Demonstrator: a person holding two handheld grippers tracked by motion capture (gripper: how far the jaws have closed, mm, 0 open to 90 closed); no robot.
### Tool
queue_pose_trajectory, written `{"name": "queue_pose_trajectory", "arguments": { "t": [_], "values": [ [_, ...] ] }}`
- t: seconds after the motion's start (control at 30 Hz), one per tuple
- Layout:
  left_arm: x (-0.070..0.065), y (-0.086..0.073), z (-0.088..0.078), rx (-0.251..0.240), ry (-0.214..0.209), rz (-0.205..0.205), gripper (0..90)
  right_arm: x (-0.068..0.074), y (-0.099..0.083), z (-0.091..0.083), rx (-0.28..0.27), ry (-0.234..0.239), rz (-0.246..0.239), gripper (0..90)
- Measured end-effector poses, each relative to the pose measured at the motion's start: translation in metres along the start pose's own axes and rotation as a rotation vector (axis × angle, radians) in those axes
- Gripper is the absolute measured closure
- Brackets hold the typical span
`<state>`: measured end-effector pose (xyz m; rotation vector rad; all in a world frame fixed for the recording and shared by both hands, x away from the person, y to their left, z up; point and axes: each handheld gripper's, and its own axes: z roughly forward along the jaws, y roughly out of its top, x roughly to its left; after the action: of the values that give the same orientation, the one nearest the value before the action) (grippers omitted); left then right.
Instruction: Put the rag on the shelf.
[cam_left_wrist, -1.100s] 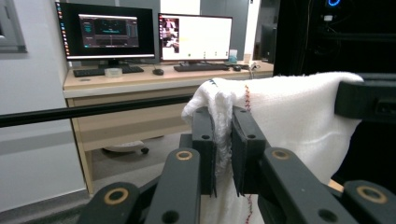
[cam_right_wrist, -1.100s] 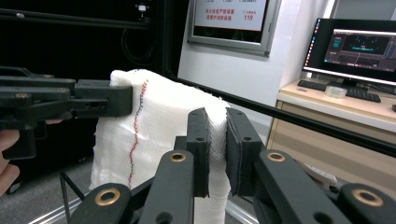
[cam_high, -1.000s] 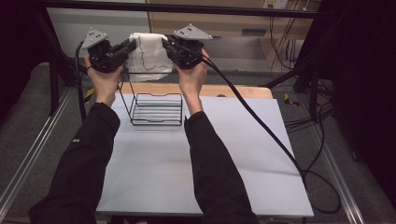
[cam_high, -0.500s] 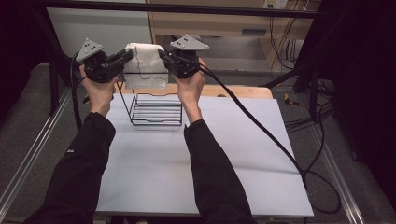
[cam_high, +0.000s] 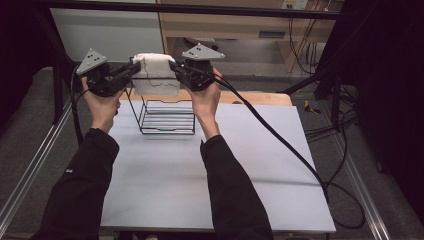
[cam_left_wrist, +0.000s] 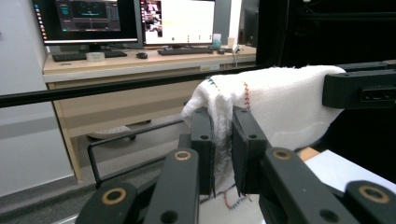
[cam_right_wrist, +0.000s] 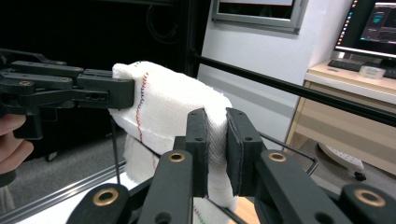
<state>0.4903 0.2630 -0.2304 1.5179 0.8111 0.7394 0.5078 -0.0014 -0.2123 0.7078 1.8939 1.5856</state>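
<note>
Your left hand-held gripper (cam_high: 134, 70) and right hand-held gripper (cam_high: 175, 67) each clamp an end of the white cloth (cam_high: 154, 70), stretched between them above the wire basket (cam_high: 167, 117).

Dim workroom with a wooden desk behind the rig

A pale counter (cam_high: 210, 180) stands on grey floor (cam_high: 25, 135); beyond it, a wooden desk (cam_left_wrist: 116, 100) carries lit monitors (cam_left_wrist: 84, 21), a keyboard (cam_left_wrist: 74, 57) and a mouse (cam_left_wrist: 142, 55), beside a white wall (cam_right_wrist: 261, 51).

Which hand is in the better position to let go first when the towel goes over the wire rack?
Neither clearly. The left gripper and right gripper each pinch one end of the white towel above the wire rack, about level.
</note>
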Motion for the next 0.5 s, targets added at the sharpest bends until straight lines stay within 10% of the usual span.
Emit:
{"name": "queue_pose_trajectory", "arguments": {
  "t": [0.5],
  "values": [
    [-0.005,-0.004,-0.011,0.079,0.033,0.004,77.3,0.013,-0.007,-0.005,0.036,0.027,-0.039,80.3]
  ]
}}
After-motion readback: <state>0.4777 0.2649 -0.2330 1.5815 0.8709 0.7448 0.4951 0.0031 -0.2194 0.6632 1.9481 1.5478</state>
